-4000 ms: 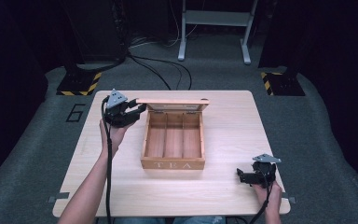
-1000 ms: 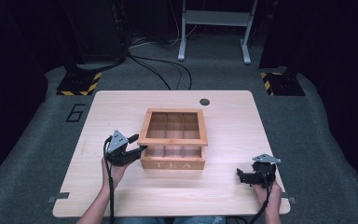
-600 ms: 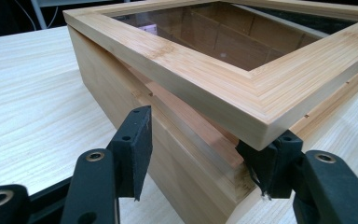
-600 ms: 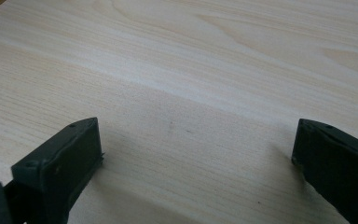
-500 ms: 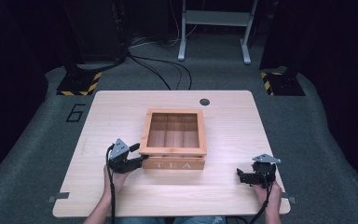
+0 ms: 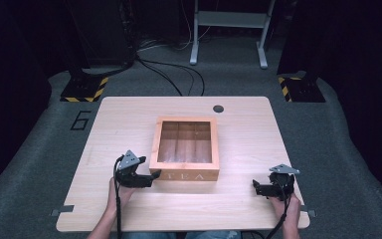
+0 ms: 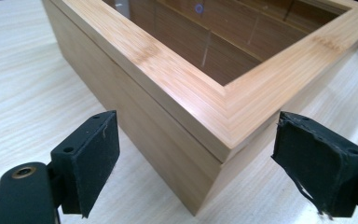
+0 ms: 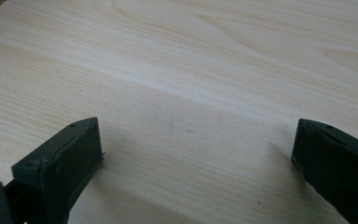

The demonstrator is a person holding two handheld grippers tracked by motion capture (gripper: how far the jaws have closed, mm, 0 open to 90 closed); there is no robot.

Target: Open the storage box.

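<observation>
A wooden tea box marked "TEA" stands mid-table, its glass-paned lid lying flat and shut on top. My left gripper is open at the box's front left corner. In the left gripper view that corner sits between the two spread pads, apart from both. My right gripper rests low over the table near the front right edge, well away from the box. It is open, with bare wood between its pads.
A round black grommet sits in the table behind the box. Bare wood lies left and right of the box. Cables run over the dark floor beyond the far edge.
Four seconds ago the lid stood open with my left gripper at its back left; now it lies shut. Since then the left gripper has come down to the box's front left corner. The right gripper is still.
</observation>
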